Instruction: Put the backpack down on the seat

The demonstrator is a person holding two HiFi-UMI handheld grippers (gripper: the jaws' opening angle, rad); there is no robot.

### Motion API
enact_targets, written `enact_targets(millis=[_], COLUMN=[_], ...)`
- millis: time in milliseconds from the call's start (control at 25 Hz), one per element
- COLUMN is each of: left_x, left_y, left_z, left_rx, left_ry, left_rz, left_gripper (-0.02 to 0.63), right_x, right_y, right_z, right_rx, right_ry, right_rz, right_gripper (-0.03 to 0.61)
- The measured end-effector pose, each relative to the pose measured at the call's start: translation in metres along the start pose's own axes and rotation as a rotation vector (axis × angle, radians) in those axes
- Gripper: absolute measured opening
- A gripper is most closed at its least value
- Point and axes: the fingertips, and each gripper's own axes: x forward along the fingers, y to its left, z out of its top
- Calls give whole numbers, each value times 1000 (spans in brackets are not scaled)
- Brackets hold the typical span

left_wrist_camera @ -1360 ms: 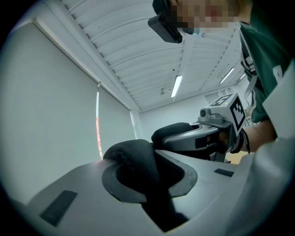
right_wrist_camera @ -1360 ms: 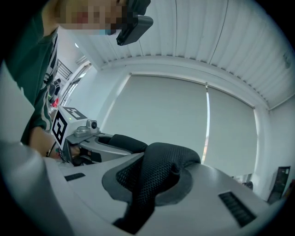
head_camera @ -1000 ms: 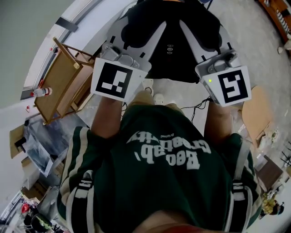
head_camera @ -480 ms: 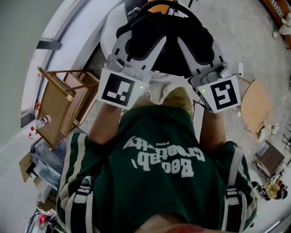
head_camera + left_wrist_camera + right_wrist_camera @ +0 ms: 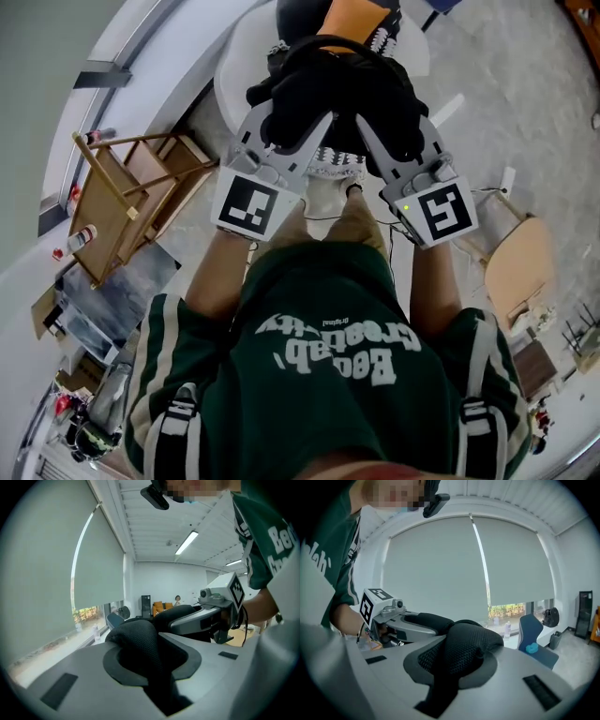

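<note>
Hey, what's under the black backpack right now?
A white seat shows past the backpack on both sides, with something orange at its far end. The seat's middle is covered, so I can't tell whether they touch.

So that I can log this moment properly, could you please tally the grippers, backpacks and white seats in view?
Grippers: 2, the left gripper and the right gripper, each shut on the backpack.
Backpack: 1, black, held between the two.
White seat: 1, just beyond the backpack in the head view.
Total: 4
</note>
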Motion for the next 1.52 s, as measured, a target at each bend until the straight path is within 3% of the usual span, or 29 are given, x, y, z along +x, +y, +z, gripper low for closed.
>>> enact_targets(millis=[280,640,840,1000,1120,1320,1520], left_x=[61,131,157,179,194,216,229], left_y=[22,21,5,20,35,50,56], left_z=[-92,-219,-266,-291,-311,-343,-359], left_rx=[-138,-335,-340,-373,-370,-319,-313], left_ry=[133,299,341,358,407,516,534], left_rz=[54,29,4,35,52,89,175], left_gripper=[100,114,121,146,191,278,335], right_x=[44,75,79,99,110,109,99], right_y=[-48,-101,-124,-149,-168,-205,-223], right_z=[-90,-231,-297,-326,-349,-378,-392], right_rx=[122,288,293,192,131,149,154], right_ry=[117,365,491,565,611,657,658], right_rz=[85,144,80,22,-15,-129,-188], right_gripper=[72,80,105,202,244,278,327])
